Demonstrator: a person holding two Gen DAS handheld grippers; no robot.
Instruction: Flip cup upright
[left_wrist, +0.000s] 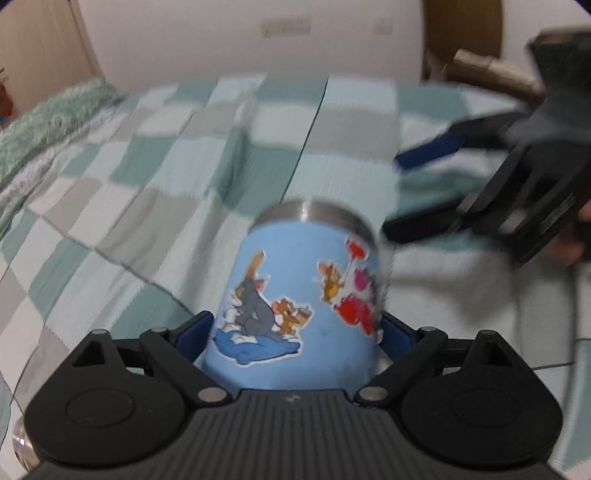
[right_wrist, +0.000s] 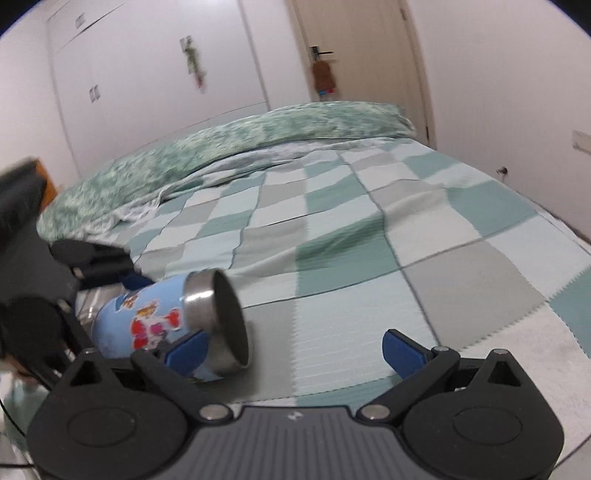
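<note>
Checked green, grey and white quilt (left_wrist: 155, 192) is seen covering the bed. Left wrist view: light-blue steel-rimmed cartoon-sticker cup (left_wrist: 295, 306) is clamped between the left gripper's (left_wrist: 295, 332) blue pads. Right wrist view: cup (right_wrist: 166, 317) is seen tilted, mouth sideways, near the quilt's front edge; right gripper (right_wrist: 293, 350) is spread wide, holding nothing.
</note>
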